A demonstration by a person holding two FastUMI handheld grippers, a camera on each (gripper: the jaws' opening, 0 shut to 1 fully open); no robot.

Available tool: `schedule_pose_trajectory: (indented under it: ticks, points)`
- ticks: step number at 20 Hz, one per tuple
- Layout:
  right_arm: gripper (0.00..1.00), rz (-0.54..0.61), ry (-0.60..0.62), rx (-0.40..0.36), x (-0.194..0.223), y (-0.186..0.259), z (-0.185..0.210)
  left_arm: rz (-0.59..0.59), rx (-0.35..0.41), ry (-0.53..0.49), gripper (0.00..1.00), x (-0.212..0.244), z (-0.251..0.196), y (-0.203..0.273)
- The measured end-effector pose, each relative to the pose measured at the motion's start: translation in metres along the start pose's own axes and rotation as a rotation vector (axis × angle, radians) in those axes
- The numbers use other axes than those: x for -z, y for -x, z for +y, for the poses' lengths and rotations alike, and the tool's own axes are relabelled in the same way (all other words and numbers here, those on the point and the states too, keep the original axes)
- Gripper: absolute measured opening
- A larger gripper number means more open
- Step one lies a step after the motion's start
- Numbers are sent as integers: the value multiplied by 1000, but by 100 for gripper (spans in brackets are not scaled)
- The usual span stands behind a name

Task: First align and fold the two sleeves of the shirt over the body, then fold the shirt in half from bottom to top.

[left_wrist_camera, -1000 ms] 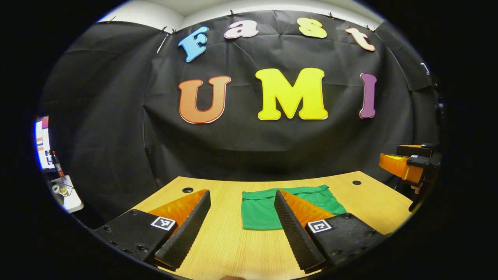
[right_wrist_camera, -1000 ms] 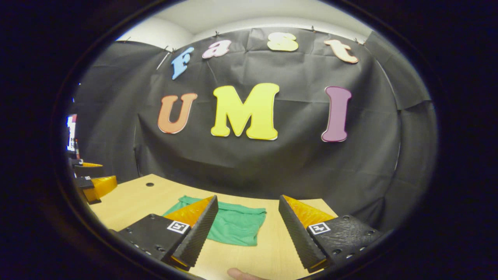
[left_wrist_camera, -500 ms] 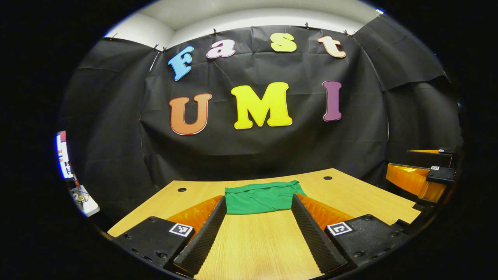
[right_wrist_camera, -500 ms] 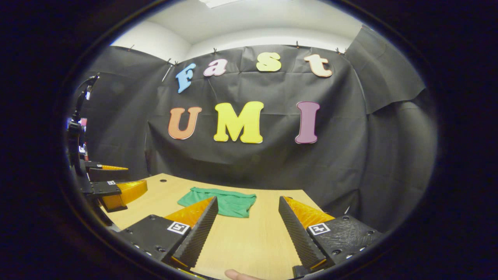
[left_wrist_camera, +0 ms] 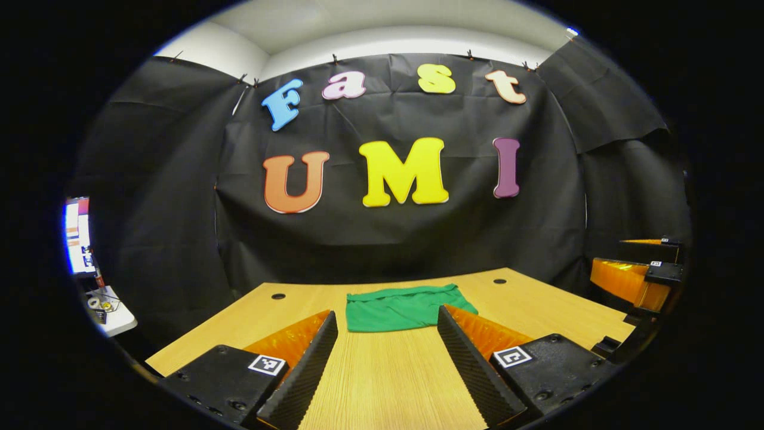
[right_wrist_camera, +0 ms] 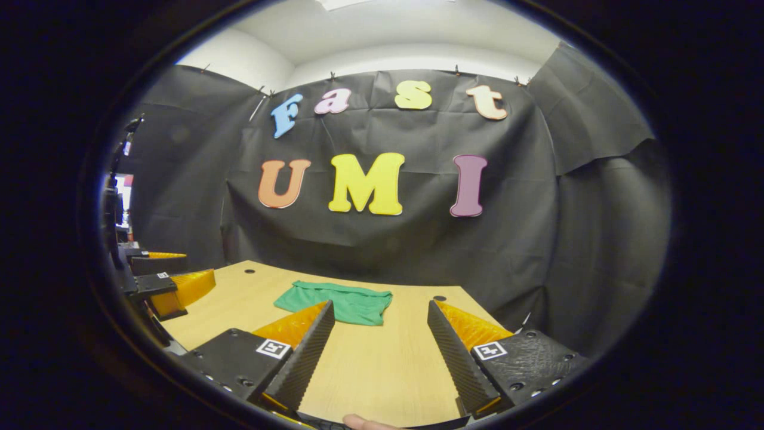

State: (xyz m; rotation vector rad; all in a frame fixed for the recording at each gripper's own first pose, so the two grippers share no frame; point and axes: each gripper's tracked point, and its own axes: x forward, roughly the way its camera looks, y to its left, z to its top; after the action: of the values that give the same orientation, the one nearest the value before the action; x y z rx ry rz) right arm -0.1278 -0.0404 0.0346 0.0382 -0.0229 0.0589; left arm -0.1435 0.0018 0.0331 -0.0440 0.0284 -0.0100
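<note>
Left gripper view: left gripper [left_wrist_camera: 385, 334] spread wide, holding nothing, low over the wooden table [left_wrist_camera: 388, 382]. Green shirt [left_wrist_camera: 409, 307] lies flat, folded into a compact rectangle, near the table's far edge by the black cloth wall, apart from the fingers. Right gripper [left_wrist_camera: 632, 280] at the right edge, off the table (can't tell its jaw state here).

Right gripper view: right gripper [right_wrist_camera: 379, 331] also spread, nothing between the fingers. Shirt [right_wrist_camera: 337, 303] ahead, slightly left, well apart. Left gripper [right_wrist_camera: 173, 286] at left. A fingertip [right_wrist_camera: 364, 423] pokes in at the bottom.
</note>
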Motion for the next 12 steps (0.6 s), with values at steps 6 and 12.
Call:
schedule_pose_trajectory:
  ticks: [6, 12]
  points:
    - [95, 69, 20, 8, 24, -3, 6, -38, 0, 8, 100, -10, 20, 1]
    - [96, 49, 33, -2, 20, -2, 11, -26, 13, 10, 100, -7, 22, -2]
